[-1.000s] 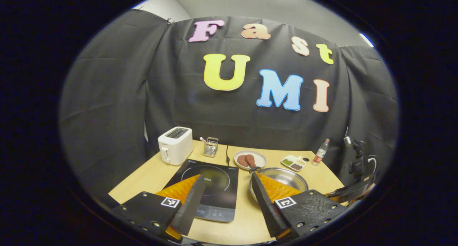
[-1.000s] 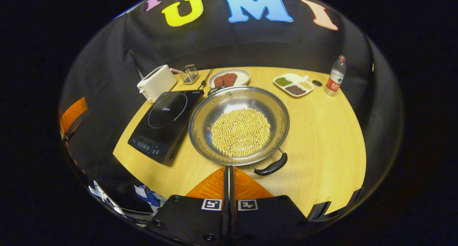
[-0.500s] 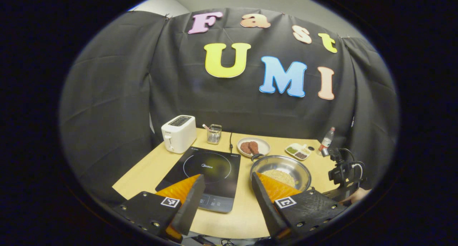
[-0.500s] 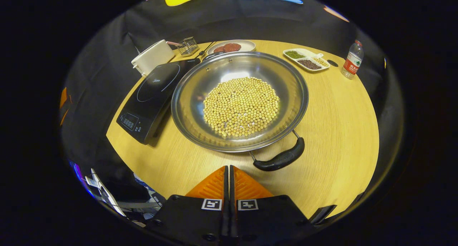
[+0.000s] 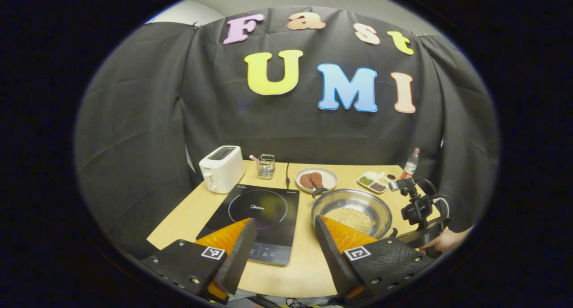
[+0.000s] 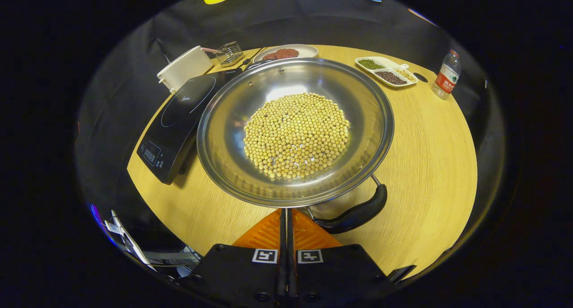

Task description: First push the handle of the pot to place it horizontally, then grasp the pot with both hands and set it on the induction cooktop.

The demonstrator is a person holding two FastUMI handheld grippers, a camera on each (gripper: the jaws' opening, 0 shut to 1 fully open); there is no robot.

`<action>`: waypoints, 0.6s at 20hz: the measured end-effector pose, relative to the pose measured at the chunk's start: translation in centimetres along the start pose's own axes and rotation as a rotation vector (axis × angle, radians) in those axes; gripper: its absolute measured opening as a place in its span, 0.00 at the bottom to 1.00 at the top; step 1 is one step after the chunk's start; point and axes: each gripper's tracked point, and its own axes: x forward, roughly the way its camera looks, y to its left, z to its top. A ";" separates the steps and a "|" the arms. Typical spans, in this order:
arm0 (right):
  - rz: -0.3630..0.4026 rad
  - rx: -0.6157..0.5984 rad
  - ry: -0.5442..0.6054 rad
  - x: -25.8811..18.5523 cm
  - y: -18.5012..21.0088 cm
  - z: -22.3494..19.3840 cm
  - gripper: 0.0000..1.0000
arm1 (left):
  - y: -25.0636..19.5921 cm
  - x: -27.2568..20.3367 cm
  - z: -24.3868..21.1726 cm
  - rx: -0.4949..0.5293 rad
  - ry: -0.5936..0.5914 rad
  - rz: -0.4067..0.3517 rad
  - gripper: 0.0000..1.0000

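Right gripper view: we see our right gripper [image 6: 286, 218], fingers pressed together, just left of the pot [image 6: 295, 129] handle [image 6: 353, 214], which lies slanted.

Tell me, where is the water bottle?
In the right gripper view, the bottle stands at the table's far right edge, just right of the divided dish.

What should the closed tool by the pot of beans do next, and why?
Probably nudge forward and sideways against the black handle. The right tool is shut, right at the pot rim, and the handle sits skewed beside its tips. The pot rests on the table, not yet on the cooktop.
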 end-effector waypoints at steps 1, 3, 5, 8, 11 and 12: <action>0.001 0.002 0.001 -0.1 -0.2 0.1 0.02 | -0.4 0.1 0.0 0.002 0.002 -0.003 0.81; 0.000 -0.001 0.002 -0.1 -0.6 0.2 0.02 | -1.3 0.4 0.1 0.022 0.000 -0.009 0.81; -0.014 -0.001 0.001 -0.3 -1.6 0.2 0.02 | -1.9 0.3 0.5 0.035 -0.009 -0.020 0.81; -0.024 0.015 -0.008 -0.5 -2.8 0.6 0.02 | -2.5 0.7 0.8 0.033 -0.016 -0.025 0.81; -0.037 0.025 -0.018 -0.7 -4.2 1.2 0.02 | -2.9 1.2 0.9 0.028 -0.022 -0.022 0.81; -0.047 0.022 -0.017 -0.7 -4.8 1.3 0.02 | -3.0 1.3 1.1 0.030 -0.024 -0.023 0.81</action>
